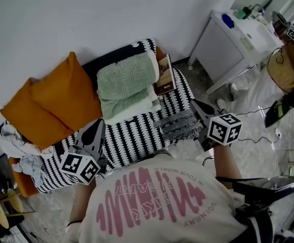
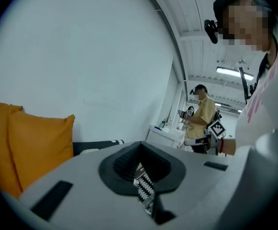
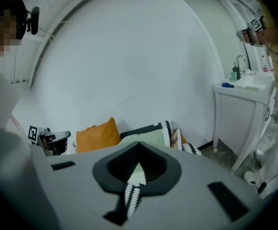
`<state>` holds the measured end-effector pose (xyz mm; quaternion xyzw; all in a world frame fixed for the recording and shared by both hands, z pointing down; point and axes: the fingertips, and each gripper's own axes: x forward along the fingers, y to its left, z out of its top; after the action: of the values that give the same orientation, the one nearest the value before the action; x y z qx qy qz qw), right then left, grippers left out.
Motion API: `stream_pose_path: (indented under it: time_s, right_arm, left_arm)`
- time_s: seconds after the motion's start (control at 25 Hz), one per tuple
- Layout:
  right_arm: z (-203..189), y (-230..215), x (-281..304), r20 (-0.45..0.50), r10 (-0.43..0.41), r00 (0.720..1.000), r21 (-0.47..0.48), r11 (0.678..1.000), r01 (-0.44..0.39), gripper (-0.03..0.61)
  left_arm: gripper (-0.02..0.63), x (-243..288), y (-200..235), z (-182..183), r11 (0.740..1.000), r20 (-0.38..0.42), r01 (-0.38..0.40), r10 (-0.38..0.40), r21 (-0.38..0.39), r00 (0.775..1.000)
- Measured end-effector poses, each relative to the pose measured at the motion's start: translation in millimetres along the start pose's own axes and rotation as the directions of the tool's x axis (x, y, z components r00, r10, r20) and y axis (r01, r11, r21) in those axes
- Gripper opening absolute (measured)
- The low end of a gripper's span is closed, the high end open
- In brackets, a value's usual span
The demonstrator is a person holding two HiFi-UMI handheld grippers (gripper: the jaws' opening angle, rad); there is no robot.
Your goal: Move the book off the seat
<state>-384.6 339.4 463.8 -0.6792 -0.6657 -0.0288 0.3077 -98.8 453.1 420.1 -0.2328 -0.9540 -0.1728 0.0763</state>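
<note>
Book (image 1: 165, 75) sits on the seat (image 1: 136, 135), propped against the green blanket (image 1: 126, 80) at the far end. Right tool (image 1: 196, 105) and left tool (image 1: 97, 126) are both closed, holding nothing. Right one's nearer, so it should probably open up and pinch the book's free edge.

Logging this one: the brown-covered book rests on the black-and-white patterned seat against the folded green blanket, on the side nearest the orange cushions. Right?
No. The brown-covered book rests on the black-and-white patterned seat against the folded green blanket, but on the side away from the orange cushions; the head view shows it.
</note>
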Motion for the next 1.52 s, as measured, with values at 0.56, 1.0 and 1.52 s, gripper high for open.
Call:
stream_pose_path:
  time_s: [0.56, 1.0, 1.52]
  right_arm:
    - [19, -49, 62, -0.046, 0.043, 0.998, 0.027, 0.999, -0.042, 0.011]
    - [17, -83, 125, -0.124, 0.073, 0.990, 0.057, 0.996, -0.066, 0.011]
    - [-7, -114, 178, -0.281, 0.072, 0.957, 0.041, 0.997, -0.063, 0.011]
  left_arm:
    - [0.008, -2, 15, -3, 0.978, -0.005, -0.181, 0.181, -0.101, 0.983]
    - [0.008, -14, 21, -4, 0.926, 0.023, -0.342, 0.350, -0.159, 0.937]
    - [0.008, -18, 20, -5, 0.861, 0.033, -0.466, 0.482, -0.203, 0.876]
